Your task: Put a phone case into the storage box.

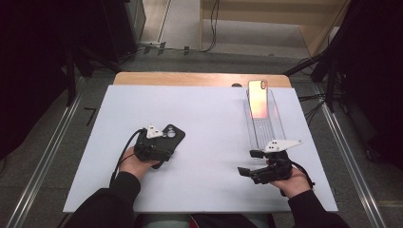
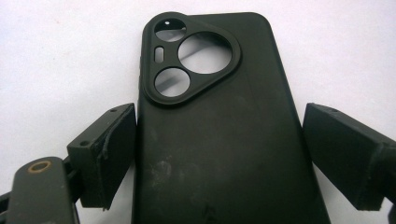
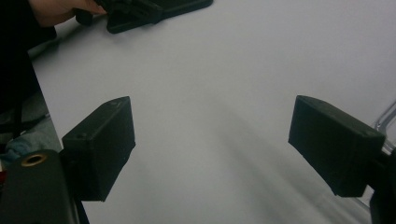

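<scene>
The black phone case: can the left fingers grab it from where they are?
Probably yes. The black phone case lies flat between the left gripper's fingers; one finger sits at its edge, the other stands just off it, with nothing between.

Left gripper [image 1: 167,140] sits left of centre on the desk, jaws wide. Right gripper [image 1: 247,163] rests near the front right corner, jaws wide, pointing left.

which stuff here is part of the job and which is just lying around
In the job:
- black phone case, lying flat between the left gripper fingers
- left gripper

Lying about:
- phone with orange back, leaning in a clear stand
- right gripper, open over bare white table
</scene>
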{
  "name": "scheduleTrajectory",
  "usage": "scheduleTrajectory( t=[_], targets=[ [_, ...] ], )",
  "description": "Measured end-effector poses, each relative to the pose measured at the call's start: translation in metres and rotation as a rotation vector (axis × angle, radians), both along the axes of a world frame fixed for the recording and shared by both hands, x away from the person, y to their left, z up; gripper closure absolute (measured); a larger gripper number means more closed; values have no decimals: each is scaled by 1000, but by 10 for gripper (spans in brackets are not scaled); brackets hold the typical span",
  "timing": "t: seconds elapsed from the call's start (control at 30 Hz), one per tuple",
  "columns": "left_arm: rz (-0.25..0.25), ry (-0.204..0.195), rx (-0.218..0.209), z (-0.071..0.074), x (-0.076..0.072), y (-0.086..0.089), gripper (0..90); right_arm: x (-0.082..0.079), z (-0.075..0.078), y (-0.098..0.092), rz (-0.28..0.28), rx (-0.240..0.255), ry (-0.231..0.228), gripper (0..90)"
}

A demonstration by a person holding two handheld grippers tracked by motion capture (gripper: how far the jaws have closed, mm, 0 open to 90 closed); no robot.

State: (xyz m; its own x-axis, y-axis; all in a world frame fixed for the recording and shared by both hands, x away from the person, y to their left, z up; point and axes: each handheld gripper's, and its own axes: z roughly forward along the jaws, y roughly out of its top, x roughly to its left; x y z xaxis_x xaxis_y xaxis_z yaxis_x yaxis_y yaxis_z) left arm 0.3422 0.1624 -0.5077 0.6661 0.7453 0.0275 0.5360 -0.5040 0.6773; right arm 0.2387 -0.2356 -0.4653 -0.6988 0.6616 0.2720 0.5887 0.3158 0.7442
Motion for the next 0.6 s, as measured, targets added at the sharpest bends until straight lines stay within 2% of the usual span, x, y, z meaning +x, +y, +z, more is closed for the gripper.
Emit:
scheduleTrajectory(
  t=[0.17, 0.3, 0.37, 0.6],
  targets=[
    [-3, 4, 2, 1, 1, 0, 133, 0, 0, 0, 1, 2, 2, 128],
    [1, 28, -4, 4, 3, 1, 138, -1, 0, 1, 5, 3, -13, 128],
    [-1, 47, -17, 7, 4, 2, 139, -1, 0, 1, 7, 6, -26, 129],
    [7, 49, -66, 21, 3, 2, 140, -1, 0, 1, 6, 2, -30, 129]
  ],
)
